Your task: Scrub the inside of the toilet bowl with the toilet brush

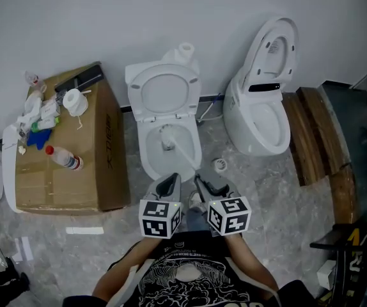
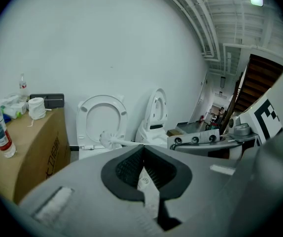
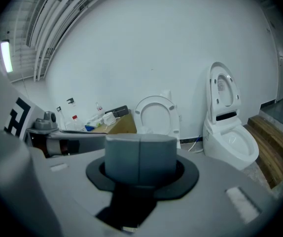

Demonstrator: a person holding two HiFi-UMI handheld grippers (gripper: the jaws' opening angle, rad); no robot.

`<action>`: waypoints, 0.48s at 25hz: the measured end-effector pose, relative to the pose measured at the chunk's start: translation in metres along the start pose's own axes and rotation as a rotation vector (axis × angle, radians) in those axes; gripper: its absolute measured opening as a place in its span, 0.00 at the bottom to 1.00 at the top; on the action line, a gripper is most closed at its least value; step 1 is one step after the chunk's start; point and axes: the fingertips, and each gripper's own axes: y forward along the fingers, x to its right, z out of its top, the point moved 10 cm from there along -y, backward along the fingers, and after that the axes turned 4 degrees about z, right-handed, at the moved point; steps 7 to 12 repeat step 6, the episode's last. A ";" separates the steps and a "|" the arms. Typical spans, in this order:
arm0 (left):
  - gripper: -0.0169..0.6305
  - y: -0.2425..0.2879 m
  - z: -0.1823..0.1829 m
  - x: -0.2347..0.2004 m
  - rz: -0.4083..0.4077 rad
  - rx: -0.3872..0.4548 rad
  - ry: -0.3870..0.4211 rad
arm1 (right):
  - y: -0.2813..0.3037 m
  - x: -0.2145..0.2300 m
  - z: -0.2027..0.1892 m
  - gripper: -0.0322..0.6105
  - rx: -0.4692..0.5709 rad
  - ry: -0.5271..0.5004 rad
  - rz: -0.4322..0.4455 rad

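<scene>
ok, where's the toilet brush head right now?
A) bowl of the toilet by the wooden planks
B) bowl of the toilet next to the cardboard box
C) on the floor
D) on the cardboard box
B: the head view shows the toilet brush with its head inside the bowl of the toilet beside the cardboard box.

Some bare workshop or warehouse, no bathroom: a toilet (image 1: 164, 117) at centre and a second toilet (image 1: 260, 104) right of it stand along a white wall (image 1: 171, 11) (cardboard box (image 1: 62, 178) left, ceiling pipes (image 2: 200, 28) exposed).
</scene>
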 end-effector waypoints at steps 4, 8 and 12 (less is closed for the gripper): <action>0.02 -0.002 -0.001 0.001 0.002 -0.001 -0.003 | -0.002 -0.001 -0.001 0.29 0.003 0.000 0.001; 0.02 -0.001 -0.003 0.003 0.001 -0.004 -0.004 | -0.004 0.000 -0.002 0.29 0.004 0.002 0.002; 0.02 -0.001 -0.003 0.003 0.001 -0.004 -0.004 | -0.004 0.000 -0.002 0.29 0.004 0.002 0.002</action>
